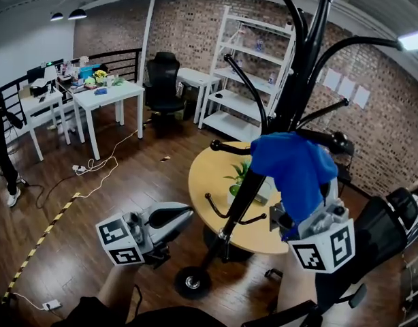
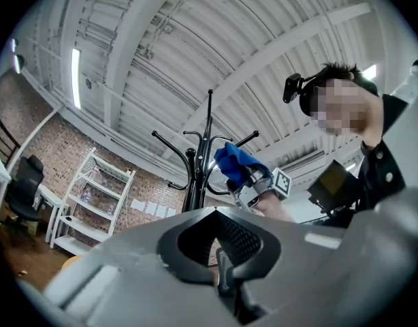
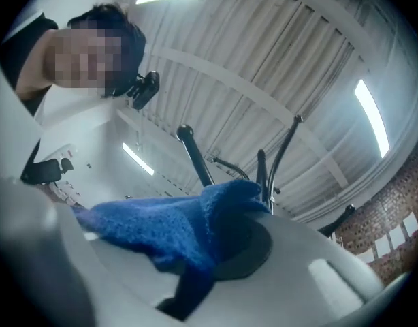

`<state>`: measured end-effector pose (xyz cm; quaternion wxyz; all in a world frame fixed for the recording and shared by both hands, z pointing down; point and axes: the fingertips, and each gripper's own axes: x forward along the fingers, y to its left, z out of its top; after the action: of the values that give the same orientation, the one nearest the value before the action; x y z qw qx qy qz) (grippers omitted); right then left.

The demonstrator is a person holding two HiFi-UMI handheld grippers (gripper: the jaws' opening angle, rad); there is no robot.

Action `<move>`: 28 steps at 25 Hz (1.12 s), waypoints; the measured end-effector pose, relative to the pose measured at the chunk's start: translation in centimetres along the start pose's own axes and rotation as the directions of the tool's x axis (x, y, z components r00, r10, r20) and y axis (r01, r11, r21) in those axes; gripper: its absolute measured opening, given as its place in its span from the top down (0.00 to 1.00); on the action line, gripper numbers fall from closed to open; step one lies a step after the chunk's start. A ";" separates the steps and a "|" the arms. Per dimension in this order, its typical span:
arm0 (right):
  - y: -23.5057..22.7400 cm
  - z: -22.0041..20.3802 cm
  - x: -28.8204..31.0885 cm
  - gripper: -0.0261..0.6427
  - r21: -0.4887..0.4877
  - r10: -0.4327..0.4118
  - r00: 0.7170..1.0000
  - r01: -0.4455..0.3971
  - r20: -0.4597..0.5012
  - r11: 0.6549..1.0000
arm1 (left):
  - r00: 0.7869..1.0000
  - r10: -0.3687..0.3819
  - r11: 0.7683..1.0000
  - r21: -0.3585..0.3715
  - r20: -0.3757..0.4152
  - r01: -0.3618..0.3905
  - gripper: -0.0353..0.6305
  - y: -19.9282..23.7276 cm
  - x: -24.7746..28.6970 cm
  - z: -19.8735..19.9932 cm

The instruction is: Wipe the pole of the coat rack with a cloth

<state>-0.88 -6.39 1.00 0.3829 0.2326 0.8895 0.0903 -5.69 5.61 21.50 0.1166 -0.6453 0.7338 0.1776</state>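
My right gripper, at 5 o'clock in the head view, is clenched on the blue cloth. A fold is pinched between the jaws and the rest spills over them. The cloth sits at 3 o'clock, against the black pole just under the lowest hooks. It seems to touch the pole, though the drape hides the actual contact. My left gripper, at 7 o'clock, has its jaws pressed together on nothing and hangs well apart from the pole.

I'd judge the wipe is at the top of its run, with the whole stretch down to the base left to do. The black finish shows no wiped or unwiped part.

I can read no brand or writing. There are only the square markers on the gripper cubes and some sheets on the brick wall, too small to read.
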 end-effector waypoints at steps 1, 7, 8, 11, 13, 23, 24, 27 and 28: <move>0.6 1.3 -0.2 0.92 -0.012 0.014 1.000 -0.014 0.026 1.000 | 1.000 -0.001 1.000 0.004 0.003 0.001 0.94 0.0 0.1 0.2; 3.9 7.1 -1.0 0.92 -0.151 0.075 0.988 -0.054 0.133 0.987 | 1.000 -0.025 1.000 0.011 0.005 0.025 0.94 -0.6 0.9 0.3; 3.8 7.0 -1.0 0.92 -0.152 0.072 0.989 -0.052 0.132 0.987 | 1.000 -0.024 1.000 0.011 0.006 0.024 0.94 -0.7 0.9 0.3; 2.9 5.4 -0.6 0.92 -0.166 0.037 0.994 -0.019 0.104 0.986 | 1.000 -0.020 1.000 0.008 0.003 0.020 0.94 -0.6 0.9 0.2; 1.8 3.3 -0.2 0.92 -0.167 -0.011 0.998 0.020 0.058 0.986 | 1.000 -0.019 1.000 0.004 0.000 0.019 0.94 -0.7 0.8 0.0; -1.8 -9.2 -0.8 0.92 -0.166 -0.206 0.949 0.169 -0.238 0.971 | 1.000 0.003 0.999 -0.039 -0.018 -0.003 0.94 -0.1 -0.4 -1.0; -1.6 -10.2 -1.3 0.92 -0.173 -0.213 0.943 0.172 -0.257 0.970 | 1.000 0.003 0.999 -0.044 -0.020 -0.004 0.94 -0.1 -0.4 -1.1; -0.8 -12.7 -3.5 0.92 -0.159 -0.229 0.922 0.187 -0.312 0.969 | 1.000 0.002 0.998 -0.063 -0.029 -0.004 0.94 0.0 -0.5 -1.5; -0.5 -13.7 -4.3 0.92 -0.147 -0.228 0.915 0.189 -0.334 0.971 | 0.999 0.001 0.998 -0.068 -0.033 -0.003 0.94 0.0 -0.4 -1.7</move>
<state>-8.37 -8.66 13.08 0.2393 0.0950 0.9563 0.1383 -5.53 5.28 23.21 0.0823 -0.6510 0.7297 0.1922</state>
